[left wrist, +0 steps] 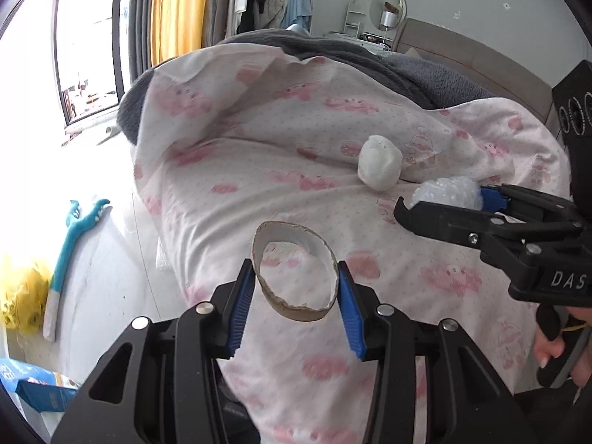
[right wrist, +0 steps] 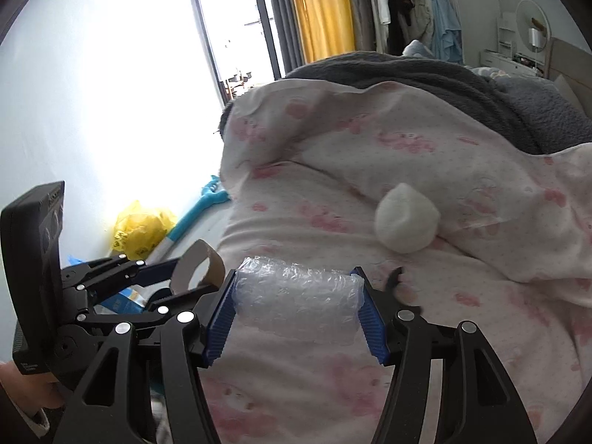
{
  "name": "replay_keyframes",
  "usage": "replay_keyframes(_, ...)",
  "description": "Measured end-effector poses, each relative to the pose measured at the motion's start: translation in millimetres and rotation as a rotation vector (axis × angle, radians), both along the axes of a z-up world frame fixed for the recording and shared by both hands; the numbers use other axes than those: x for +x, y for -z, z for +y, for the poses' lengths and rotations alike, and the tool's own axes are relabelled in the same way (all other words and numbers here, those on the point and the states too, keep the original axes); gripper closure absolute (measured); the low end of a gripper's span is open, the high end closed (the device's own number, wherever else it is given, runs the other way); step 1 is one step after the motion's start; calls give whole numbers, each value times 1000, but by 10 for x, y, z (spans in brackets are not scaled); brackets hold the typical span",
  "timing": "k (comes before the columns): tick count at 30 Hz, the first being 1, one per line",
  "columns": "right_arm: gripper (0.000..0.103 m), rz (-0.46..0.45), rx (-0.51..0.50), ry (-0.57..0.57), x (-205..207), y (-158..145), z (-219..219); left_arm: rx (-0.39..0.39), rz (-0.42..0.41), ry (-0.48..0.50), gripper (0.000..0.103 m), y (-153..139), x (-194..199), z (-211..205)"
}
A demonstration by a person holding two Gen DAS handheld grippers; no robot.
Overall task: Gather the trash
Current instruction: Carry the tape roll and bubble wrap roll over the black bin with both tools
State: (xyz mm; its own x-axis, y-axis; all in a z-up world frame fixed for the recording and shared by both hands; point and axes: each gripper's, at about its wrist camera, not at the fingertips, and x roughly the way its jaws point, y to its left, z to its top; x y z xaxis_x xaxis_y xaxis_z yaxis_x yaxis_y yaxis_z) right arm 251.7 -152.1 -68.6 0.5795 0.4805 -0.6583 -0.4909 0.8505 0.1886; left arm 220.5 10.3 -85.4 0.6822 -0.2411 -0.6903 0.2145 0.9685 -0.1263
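Left gripper (left wrist: 296, 305) pinches a squashed cardboard ring (left wrist: 295, 272) between its blue pads, lifted clear of the pink-print quilt (left wrist: 259, 170). Right gripper (right wrist: 296, 312) clamps a wad of bubble wrap (right wrist: 296, 296) — long axis across the jaws, pads pressed on both ends.

Remaining trash: a white paper ball (right wrist: 405, 222) resting on the quilt, ahead and slightly right of the right gripper's fingers; the right hand is nearer.

Containers: yellow plastic bag (right wrist: 142, 227) on the floor beside the bed, to the left — contents not visible. Likely drop point, judging by the task.
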Motion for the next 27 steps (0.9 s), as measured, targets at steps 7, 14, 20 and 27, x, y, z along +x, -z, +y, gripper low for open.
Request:
replay_keyframes(7,42,1,15,-67,-140,-16,352,8,19,-40,56,16,-161,318)
replay_keyframes(14,42,10,13,-107,-214,25,573,-5,46,-103,56,48,-233,591)
replay_keyframes(20,42,-9,3,-148,-269,-13,777,-1,56,-121,56,72,-275,756)
replay_keyframes(27,42,-13,12,-197,-336,-21,1077,3,114,-165,56,210,-324,1041)
